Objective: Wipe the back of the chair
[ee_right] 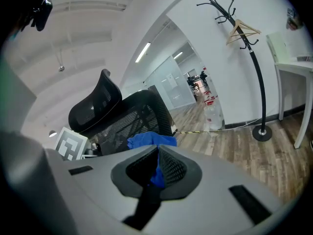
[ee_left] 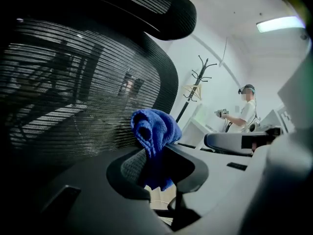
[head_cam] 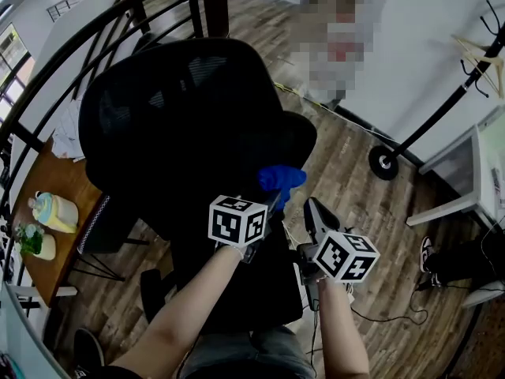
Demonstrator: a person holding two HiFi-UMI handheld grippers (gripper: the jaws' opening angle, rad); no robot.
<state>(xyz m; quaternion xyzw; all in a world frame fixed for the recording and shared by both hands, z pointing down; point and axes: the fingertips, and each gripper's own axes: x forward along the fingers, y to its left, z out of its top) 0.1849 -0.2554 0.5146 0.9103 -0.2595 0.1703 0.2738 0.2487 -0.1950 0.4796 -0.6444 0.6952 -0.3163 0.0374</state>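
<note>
Head view: at frame centre the left gripper [head_cam: 271, 201] clamps a bunched blue cloth [head_cam: 281, 178] at the back of a black mesh office chair [head_cam: 181, 109], the right gripper [head_cam: 312, 209] closed and empty just beside it; the cloth could snag on the mesh and pull free.

L gripper [ee_left: 155, 153], R gripper [ee_right: 157, 148] grey; b/w cubes [head_cam: 237, 219].
</note>
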